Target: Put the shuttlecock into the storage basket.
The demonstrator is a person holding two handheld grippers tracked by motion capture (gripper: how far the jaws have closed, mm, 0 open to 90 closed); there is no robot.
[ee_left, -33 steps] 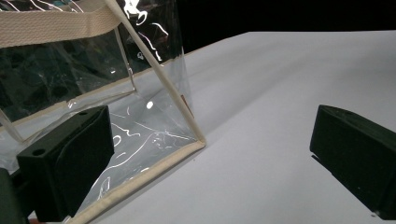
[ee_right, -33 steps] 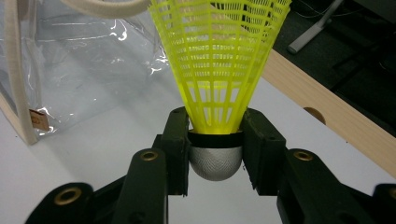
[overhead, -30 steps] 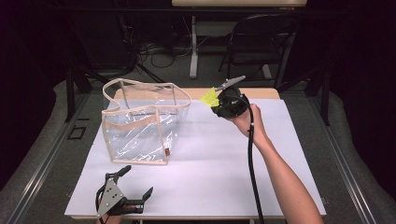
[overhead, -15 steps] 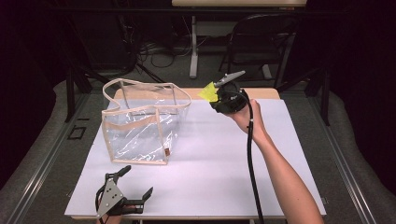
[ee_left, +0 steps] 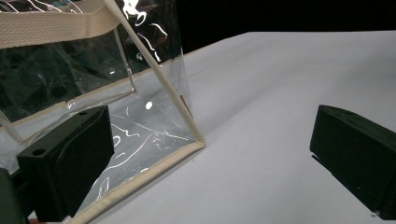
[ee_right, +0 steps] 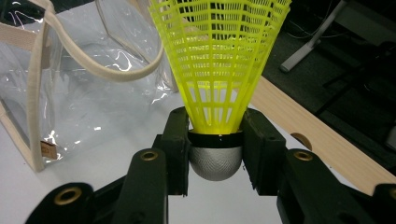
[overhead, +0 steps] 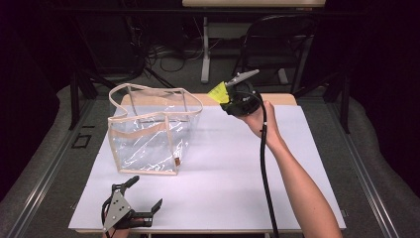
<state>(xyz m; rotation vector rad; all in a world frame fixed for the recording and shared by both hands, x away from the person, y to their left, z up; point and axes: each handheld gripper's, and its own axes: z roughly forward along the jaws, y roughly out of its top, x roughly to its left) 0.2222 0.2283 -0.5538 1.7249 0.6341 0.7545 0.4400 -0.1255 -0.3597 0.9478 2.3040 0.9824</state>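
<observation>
Shuttlecock (ee_right: 219, 70), clamped in right gripper (overhead: 229, 96), now nearer frame centre; its silver base visible from right gripper view; left gripper (overhead: 132, 201) apart.

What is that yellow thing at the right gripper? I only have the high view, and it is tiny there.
Observer: A yellow plastic shuttlecock. The right gripper is shut on it, jaws pressing either side of its base, skirt pointing away from the gripper.
Operator: What does the base look like?
Observer: A rounded grey tip under a black band, seen in the right gripper view.
Operator: Is the left gripper holding anything?
Observer: No. The left gripper is open, with bare white table between its jaws.
Operator: How near is it to the bag?
Observer: In the left gripper view the clear bag stands just ahead, its beige-trimmed bottom corner close by one jaw.
</observation>
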